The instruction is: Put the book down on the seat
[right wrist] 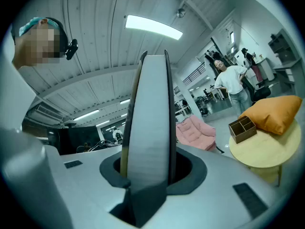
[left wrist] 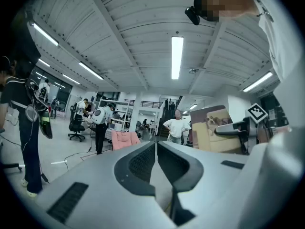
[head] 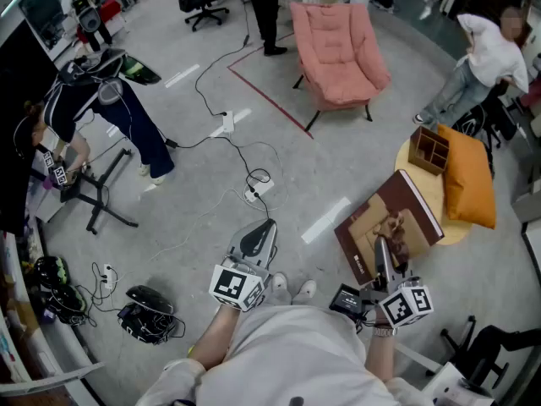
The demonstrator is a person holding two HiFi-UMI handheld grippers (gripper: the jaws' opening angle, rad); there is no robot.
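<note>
A large brown book (head: 389,224) with a picture on its cover is held up in front of me, its lower edge clamped in my right gripper (head: 382,252). In the right gripper view the book's page edge (right wrist: 150,118) stands upright between the jaws, which press on both covers. My left gripper (head: 258,237) is shut with nothing in it, pointing forward at the left of the book; its jaws meet in the left gripper view (left wrist: 156,149). The pink lounge chair (head: 336,51) stands far ahead on the grey floor, its seat bare. The book (left wrist: 214,130) also shows in the left gripper view.
A round wooden table (head: 434,197) at the right bears an orange cushion (head: 470,176) and a wooden organiser box (head: 428,150). Cables and a power strip (head: 255,191) lie on the floor ahead. People stand at the left (head: 101,100) and far right (head: 486,62). Headsets (head: 148,313) lie near my feet.
</note>
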